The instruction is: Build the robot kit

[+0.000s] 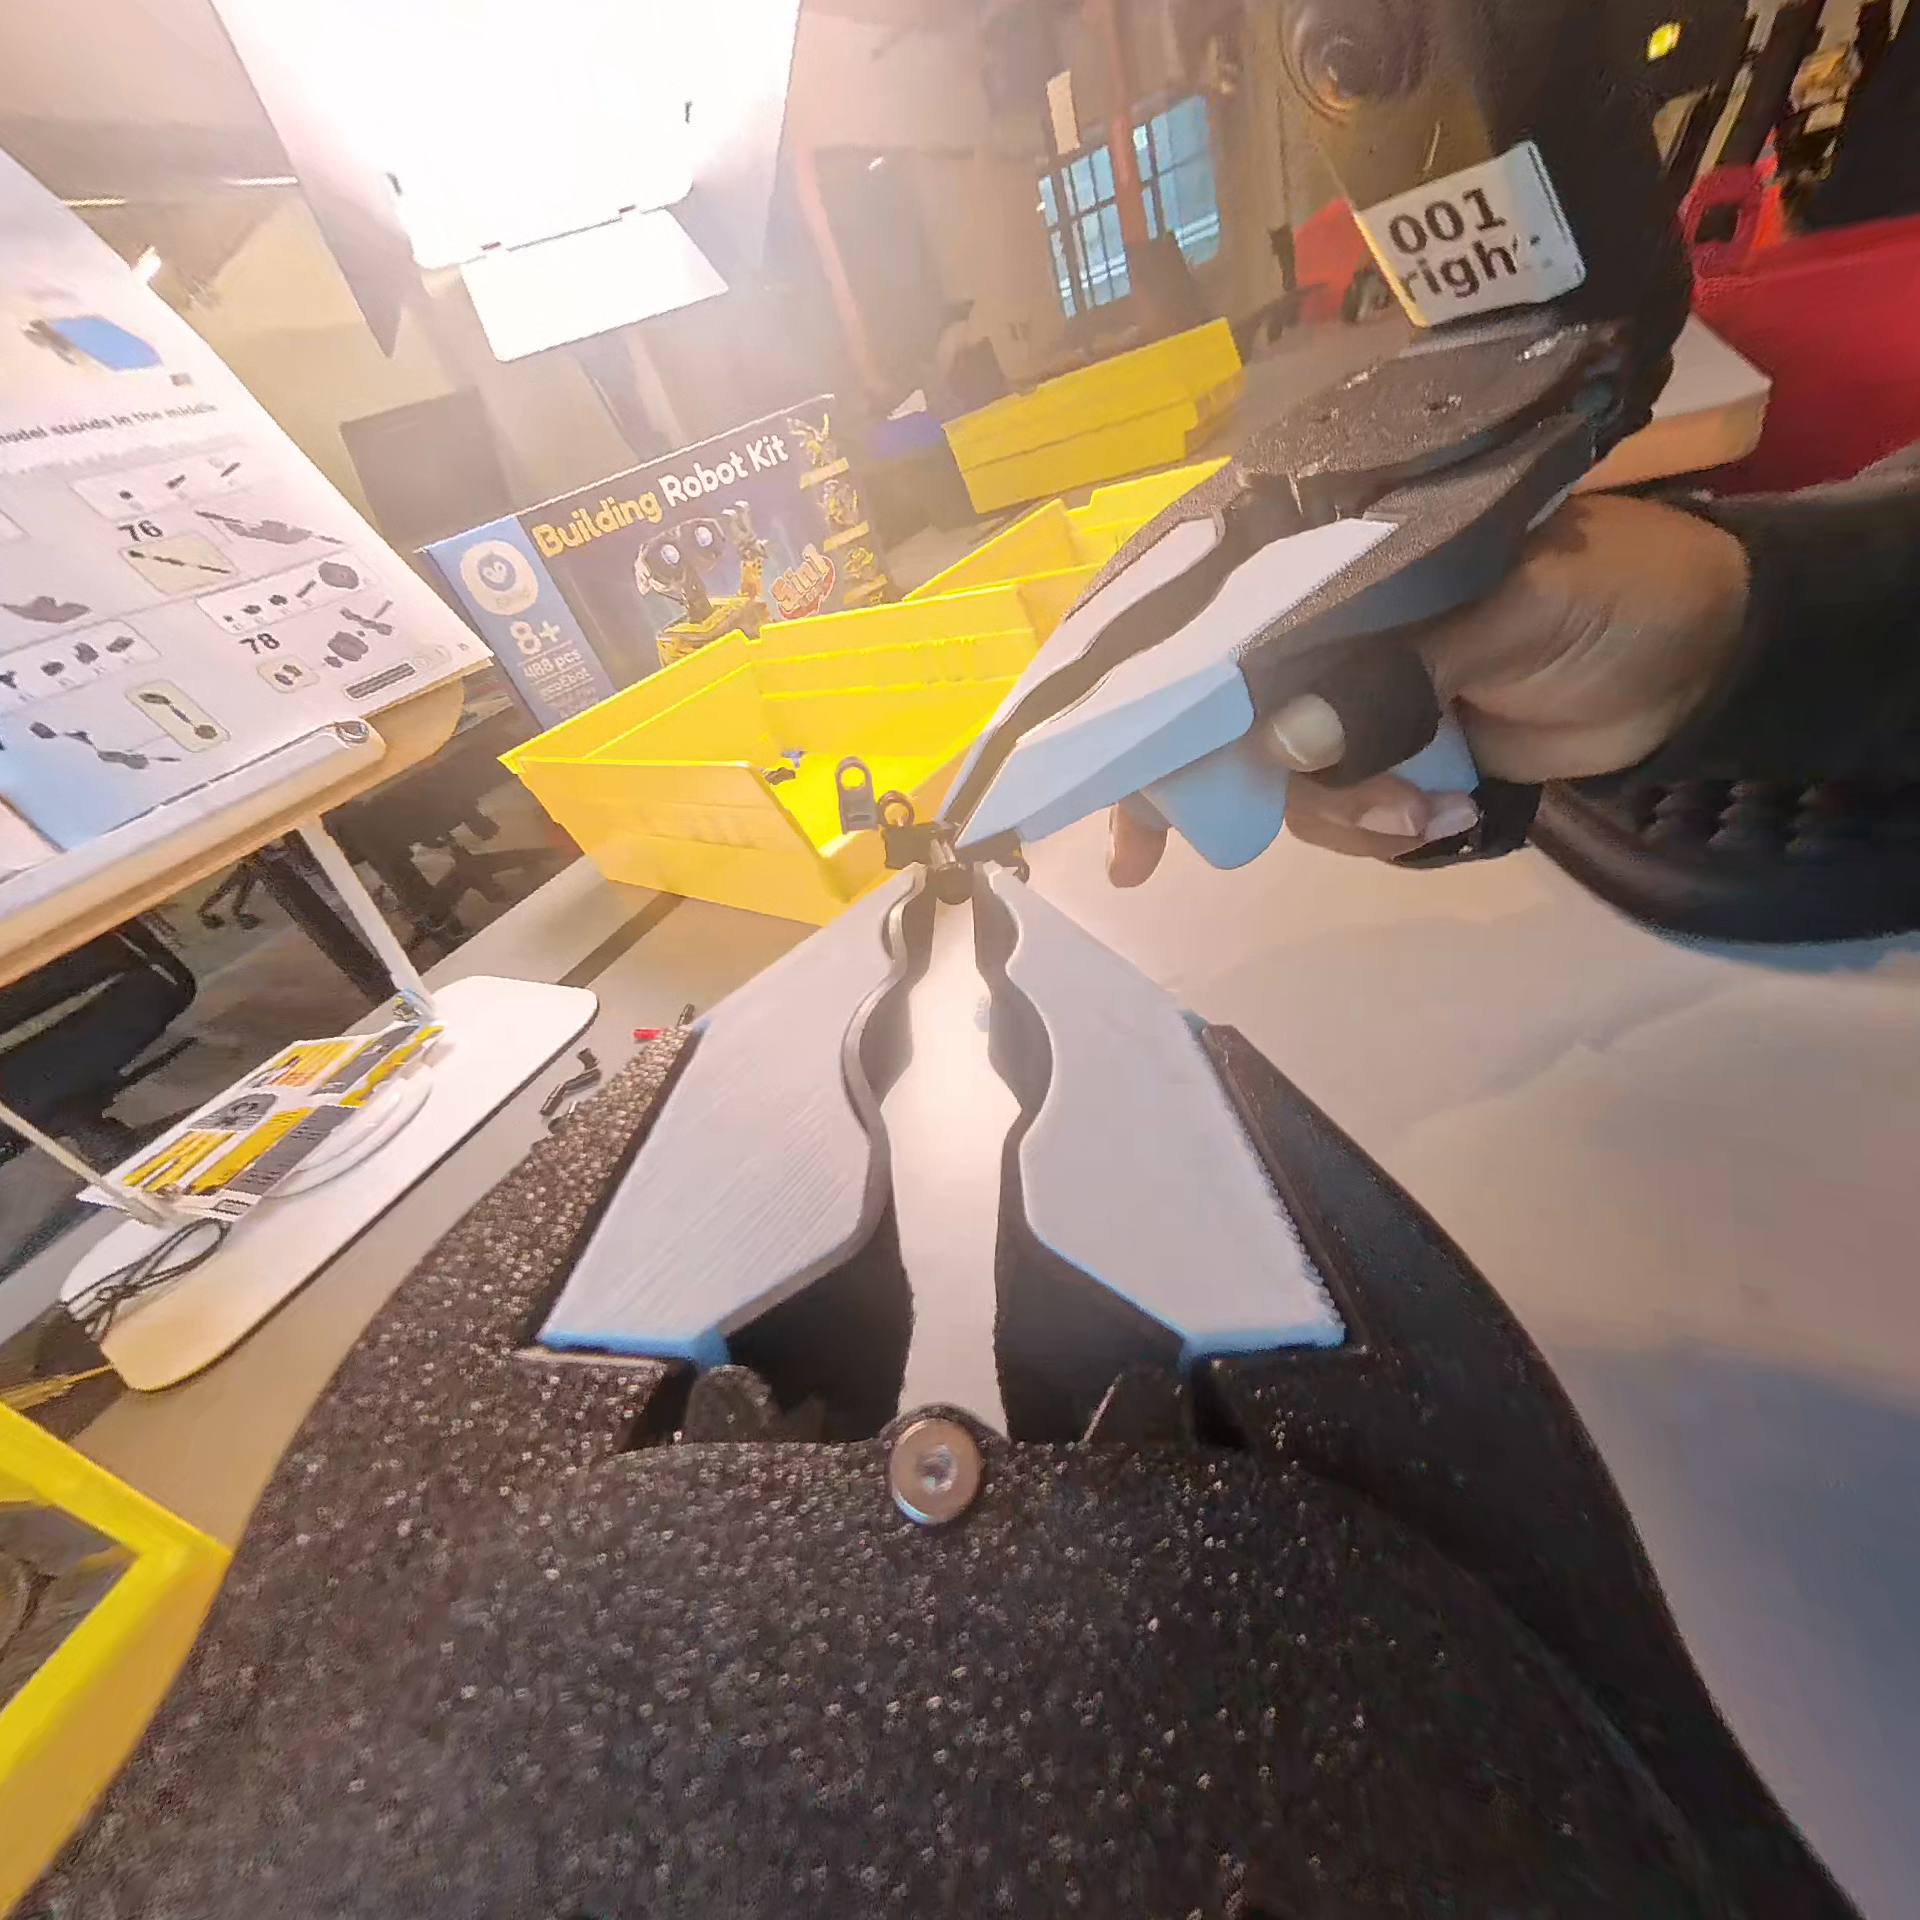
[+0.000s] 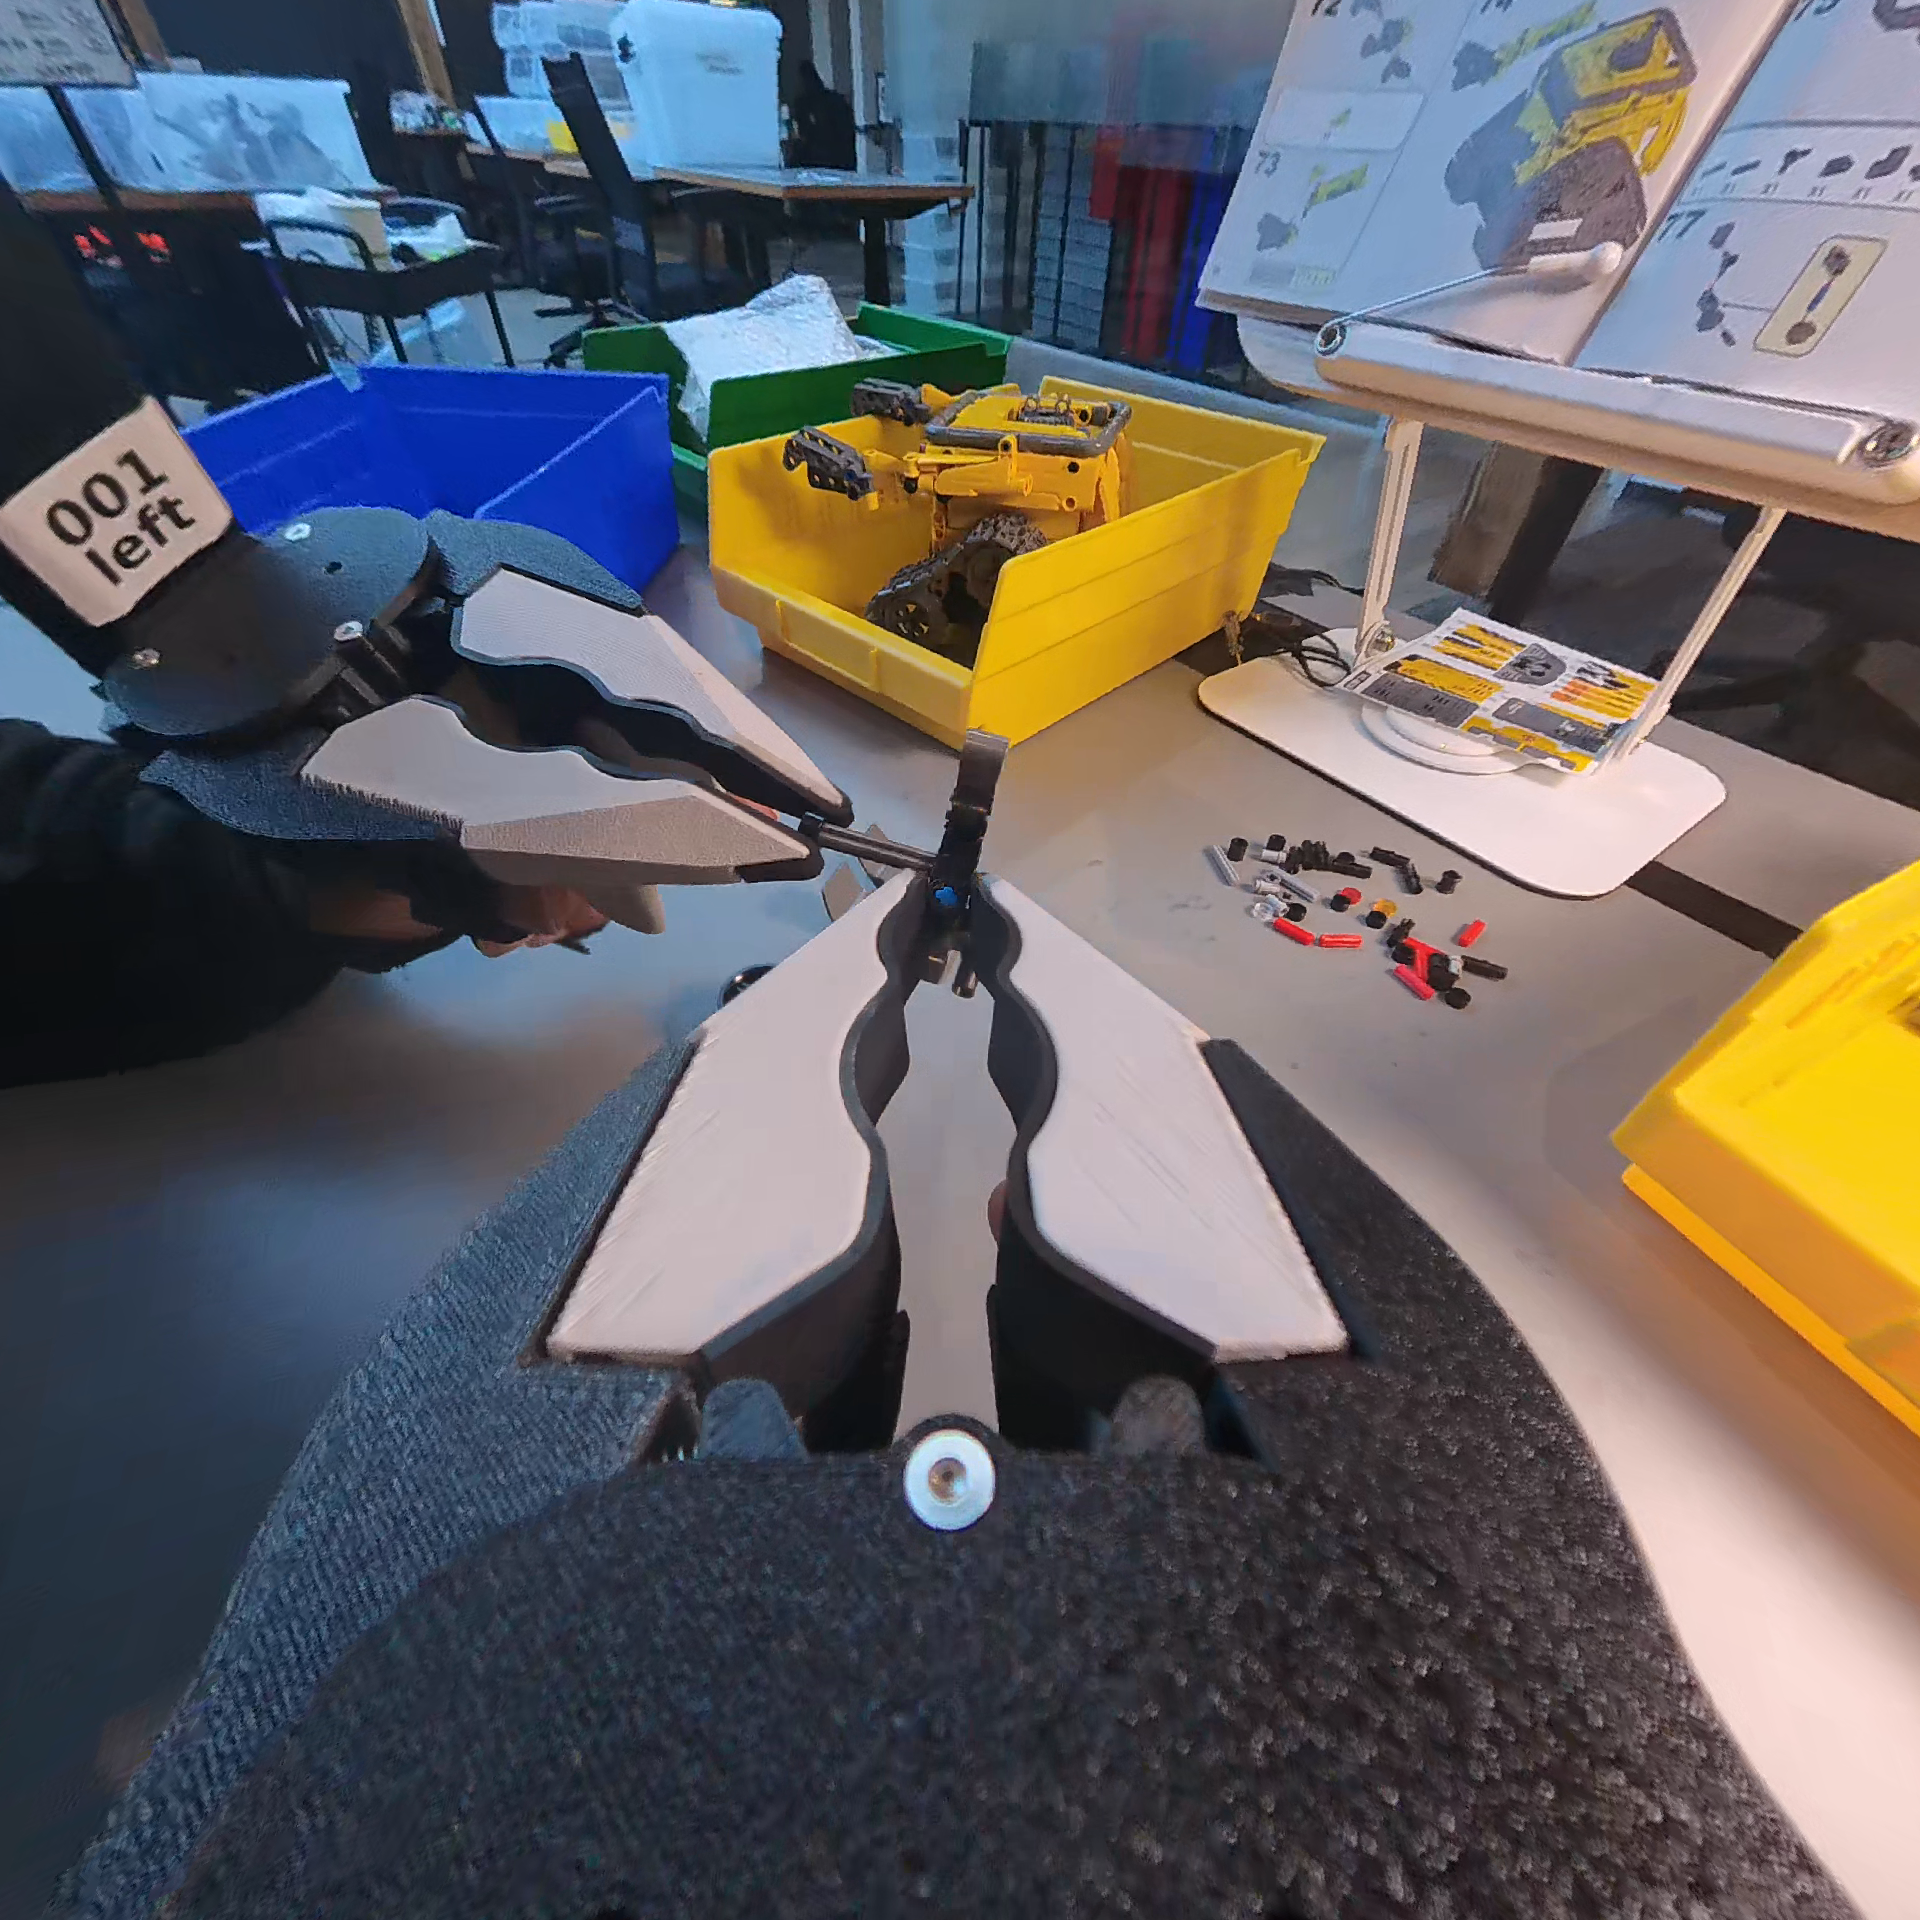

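Above grey table (image 2: 1143, 1039), small dark brick assembly (image 2: 951, 894) pinched between right gripper (image 2: 951, 904) tips; left gripper (image 2: 821, 847) clamped on its black axle (image 2: 873, 844). Probably light, stiff plastic, liable to pop apart; best gripped at solid beam. Loose pins (image 2: 1361, 920) nearby; yellow bin (image 2: 1018, 623) beyond.

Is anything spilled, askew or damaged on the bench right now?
Nothing looks damaged. The small loose pieces lie scattered on the table beside the stand's white base, not in a bin. The yellow model lies tipped in its yellow bin. Both grippers pinch one small dark assembly.
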`<action>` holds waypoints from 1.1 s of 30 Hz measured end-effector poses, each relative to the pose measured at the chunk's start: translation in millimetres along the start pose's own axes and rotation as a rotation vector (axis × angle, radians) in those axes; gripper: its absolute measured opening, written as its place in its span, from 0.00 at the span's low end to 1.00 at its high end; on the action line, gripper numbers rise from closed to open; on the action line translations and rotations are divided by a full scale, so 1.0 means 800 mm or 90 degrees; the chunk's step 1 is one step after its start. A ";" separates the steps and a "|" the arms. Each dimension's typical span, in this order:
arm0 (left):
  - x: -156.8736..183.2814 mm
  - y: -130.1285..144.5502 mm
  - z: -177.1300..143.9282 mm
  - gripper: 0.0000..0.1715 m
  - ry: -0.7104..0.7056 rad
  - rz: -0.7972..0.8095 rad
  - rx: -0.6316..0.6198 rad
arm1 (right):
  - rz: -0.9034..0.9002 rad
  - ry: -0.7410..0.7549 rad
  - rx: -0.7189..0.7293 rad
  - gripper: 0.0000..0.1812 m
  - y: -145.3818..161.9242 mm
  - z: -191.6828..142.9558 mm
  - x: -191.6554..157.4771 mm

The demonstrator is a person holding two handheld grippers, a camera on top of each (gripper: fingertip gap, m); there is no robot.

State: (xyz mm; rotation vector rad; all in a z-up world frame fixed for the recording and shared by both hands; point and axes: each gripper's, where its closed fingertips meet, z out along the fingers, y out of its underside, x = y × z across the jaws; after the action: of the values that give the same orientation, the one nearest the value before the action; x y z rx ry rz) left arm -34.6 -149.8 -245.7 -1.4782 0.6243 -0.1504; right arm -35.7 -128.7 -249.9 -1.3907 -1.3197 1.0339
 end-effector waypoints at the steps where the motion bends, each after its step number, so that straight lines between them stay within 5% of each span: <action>1: -0.001 -0.001 0.000 0.04 0.001 -0.014 0.004 | 0.003 0.001 0.004 0.04 -0.001 0.000 0.000; 9: -0.009 -0.016 0.001 0.04 -0.040 -0.054 0.034 | 0.058 0.018 0.059 0.04 -0.014 0.000 0.002; 24: -0.008 -0.006 0.000 0.03 -0.130 0.363 -0.069 | 0.072 0.004 0.040 0.04 -0.005 0.000 -0.001; 29: -0.004 0.001 0.001 0.03 -0.110 0.368 -0.084 | 0.071 -0.003 0.025 0.04 0.002 0.000 -0.001; 33: 0.000 -0.001 0.000 0.03 -0.068 0.248 -0.053 | 0.067 -0.008 0.029 0.04 0.001 -0.001 -0.004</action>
State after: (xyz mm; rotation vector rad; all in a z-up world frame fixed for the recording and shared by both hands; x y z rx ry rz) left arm -34.2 -149.7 -245.0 -1.4065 0.8254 0.2572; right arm -35.2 -131.7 -250.8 -1.4338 -1.2363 1.1369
